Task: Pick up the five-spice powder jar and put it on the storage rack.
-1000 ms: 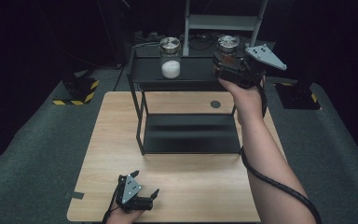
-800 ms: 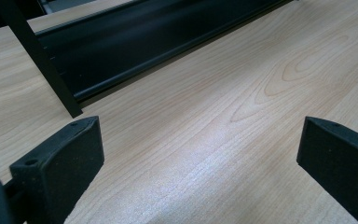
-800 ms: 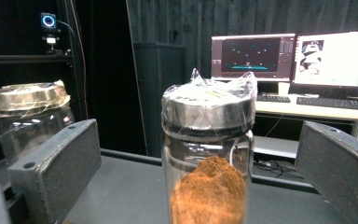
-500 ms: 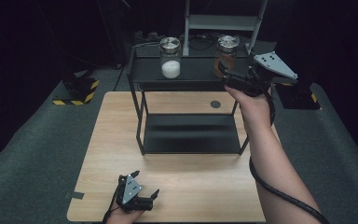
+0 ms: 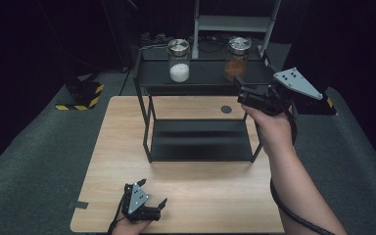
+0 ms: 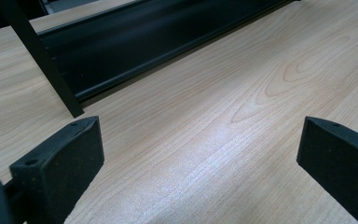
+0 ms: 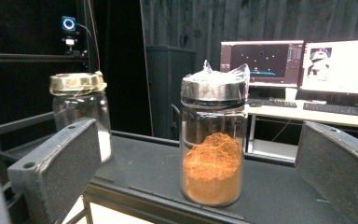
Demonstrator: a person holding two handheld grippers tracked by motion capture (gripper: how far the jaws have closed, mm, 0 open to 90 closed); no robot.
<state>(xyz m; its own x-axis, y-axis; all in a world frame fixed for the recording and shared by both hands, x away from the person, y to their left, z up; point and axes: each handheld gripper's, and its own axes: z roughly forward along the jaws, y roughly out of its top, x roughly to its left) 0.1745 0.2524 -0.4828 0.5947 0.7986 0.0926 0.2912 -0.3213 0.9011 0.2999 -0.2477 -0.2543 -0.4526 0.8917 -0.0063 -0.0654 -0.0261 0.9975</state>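
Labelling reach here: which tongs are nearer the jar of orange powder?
Right. The right tongs face the orange powder jar just short of the shelf; the left tongs sit at the table's near edge.

Lit table, dark surroundings — all views usable.
Overhead light falls on the wooden table [image 5: 200, 196], leaving a pale sheen on its grain [image 6: 205, 154]; the shelf rack [image 5: 200, 142] shadows beneath itself. Monitors [image 7: 298, 63] glow — the near jaws look soft and blurred.

A dark lab or recording studio. Black curtains [image 7: 191, 23] hang at the top of the right gripper view, a small ring-lit camera [image 7: 68, 24] sits upper left, and two lit monitors [image 7: 298, 63] with keyboards [image 7: 345, 109] stand at right.
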